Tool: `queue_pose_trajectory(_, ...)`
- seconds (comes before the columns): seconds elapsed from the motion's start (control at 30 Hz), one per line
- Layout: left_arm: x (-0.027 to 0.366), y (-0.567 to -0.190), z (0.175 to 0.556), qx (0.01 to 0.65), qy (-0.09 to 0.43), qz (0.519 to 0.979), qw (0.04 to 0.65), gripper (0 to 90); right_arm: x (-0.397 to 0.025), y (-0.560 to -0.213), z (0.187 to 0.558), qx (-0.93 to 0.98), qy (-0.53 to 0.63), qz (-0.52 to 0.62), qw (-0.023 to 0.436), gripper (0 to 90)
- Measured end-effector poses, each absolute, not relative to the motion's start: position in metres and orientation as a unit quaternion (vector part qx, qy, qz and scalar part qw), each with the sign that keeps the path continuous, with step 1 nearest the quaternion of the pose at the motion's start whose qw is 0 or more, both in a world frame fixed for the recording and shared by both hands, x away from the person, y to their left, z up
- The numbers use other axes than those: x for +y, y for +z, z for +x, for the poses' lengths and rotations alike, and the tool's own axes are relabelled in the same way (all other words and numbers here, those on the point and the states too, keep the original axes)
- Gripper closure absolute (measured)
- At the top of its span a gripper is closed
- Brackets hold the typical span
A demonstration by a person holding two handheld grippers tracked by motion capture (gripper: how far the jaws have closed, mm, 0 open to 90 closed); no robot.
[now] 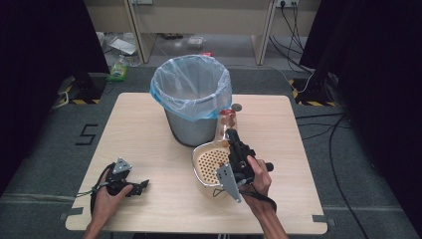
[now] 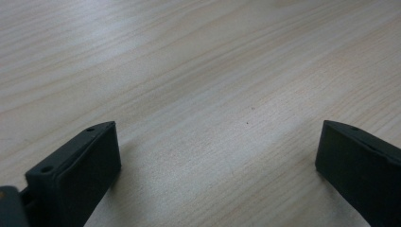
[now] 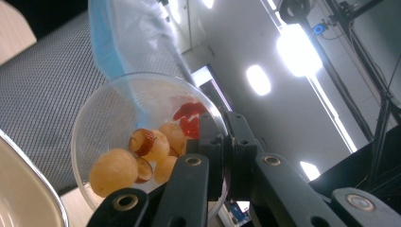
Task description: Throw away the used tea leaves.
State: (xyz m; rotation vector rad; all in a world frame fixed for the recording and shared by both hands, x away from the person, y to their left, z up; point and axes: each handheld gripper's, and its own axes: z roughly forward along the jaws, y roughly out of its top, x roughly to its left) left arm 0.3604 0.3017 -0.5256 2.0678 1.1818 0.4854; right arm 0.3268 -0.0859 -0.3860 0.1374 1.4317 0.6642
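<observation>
From the high view, the right gripper (image 1: 234, 142) is pinching a clear plastic dish of round fruit pieces (image 1: 228, 124), lifting it beside the liner-fitted grey mesh bin (image 1: 191, 99), likely for tipping. The left gripper (image 1: 142, 185) is idling on the pale wooden table (image 1: 149, 149).

The left gripper view is showing its jaws spread over bare wood.

The right gripper view is revealing the dish (image 3: 142, 142) rim clamped between the jaws, with yellowish and red pieces inside.

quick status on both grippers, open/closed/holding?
Left gripper: open, nothing between its fingers, low over the bare table.
Right gripper: closed on the rim of a clear bowl of fruit, beside the bin.
</observation>
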Motion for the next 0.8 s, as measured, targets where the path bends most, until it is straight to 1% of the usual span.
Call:
queue_pose_trajectory(0.23, 0.302, -0.526, 0.36, 0.455, 0.188, 0.798, 0.348, 0.0, -0.085, -0.394, 0.327, 0.635, 0.285, 0.035, 0.717, 87.2)
queue_pose_trajectory(0.3, 0.302, -0.526, 0.36, 0.455, 0.188, 0.798, 0.348, 0.0, -0.089, -0.398, 0.329, 0.635, 0.289, 0.048, 0.715, 87.3)
queue_pose_trajectory(0.33, 0.302, -0.526, 0.36, 0.455, 0.188, 0.798, 0.348, 0.0, -0.088, -0.399, 0.326, 0.628, 0.285, 0.034, 0.723, 87.3)
queue_pose_trajectory(0.43, 0.302, -0.526, 0.36, 0.456, 0.187, 0.797, 0.348, 0.0, -0.086, -0.401, 0.327, 0.633, 0.281, 0.035, 0.721, 87.2)
queue_pose_trajectory(0.53, 0.302, -0.526, 0.36, 0.456, 0.187, 0.798, 0.348, 0.0, -0.084, -0.402, 0.328, 0.632, 0.277, 0.028, 0.723, 87.3)
queue_pose_trajectory(0.67, 0.302, -0.526, 0.36, 0.456, 0.187, 0.798, 0.348, 0.0, -0.081, -0.395, 0.321, 0.618, 0.285, 0.019, 0.733, 87.3)
queue_pose_trajectory(0.73, 0.302, -0.526, 0.36, 0.456, 0.188, 0.798, 0.348, 0.0, -0.082, -0.398, 0.324, 0.625, 0.279, 0.028, 0.728, 87.2)
queue_pose_trajectory(0.8, 0.302, -0.526, 0.36, 0.456, 0.187, 0.797, 0.348, 0.0, -0.081, -0.398, 0.321, 0.616, 0.278, 0.011, 0.737, 87.3)
